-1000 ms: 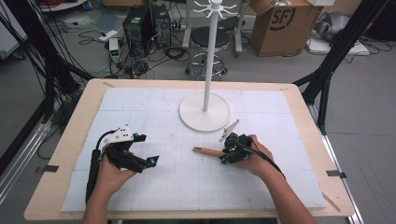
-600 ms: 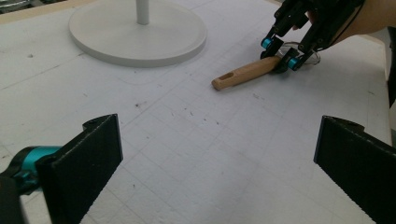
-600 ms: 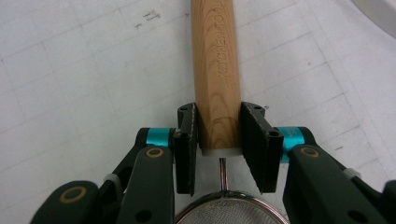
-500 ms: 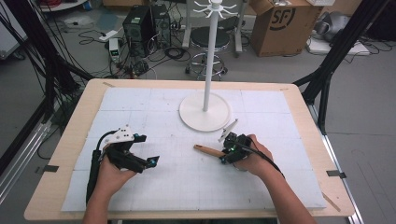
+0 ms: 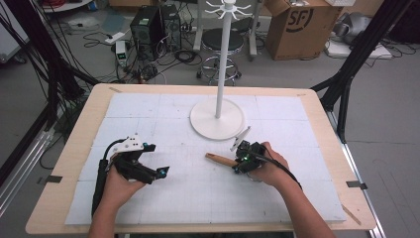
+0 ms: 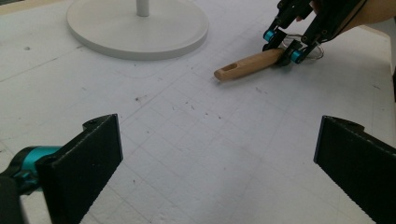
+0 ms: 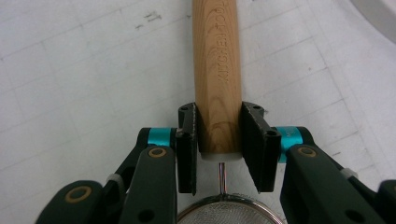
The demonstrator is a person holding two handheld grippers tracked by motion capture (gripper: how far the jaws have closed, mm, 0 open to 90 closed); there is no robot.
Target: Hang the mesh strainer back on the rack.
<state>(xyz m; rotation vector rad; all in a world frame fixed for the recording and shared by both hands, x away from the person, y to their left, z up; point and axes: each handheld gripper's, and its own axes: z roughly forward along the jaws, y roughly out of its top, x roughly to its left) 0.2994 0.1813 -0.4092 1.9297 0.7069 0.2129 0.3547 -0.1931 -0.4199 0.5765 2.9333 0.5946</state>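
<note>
Three cameras — one up high, two down low

The high view looks down on the white table; both gripper views sit close above it — all share it.

- Handle between right gripper jaws: pale wood, smooth, grain + stamped lettering.
- Mesh just behind jaws: fine metal w/ shiny rim.
- Jaw pads: matt black plastic; teal metallic collars.
- Mat under left gripper: matt white, gridded, speckled.
- Stand base ahead: smooth white, slight sheen.
</note>
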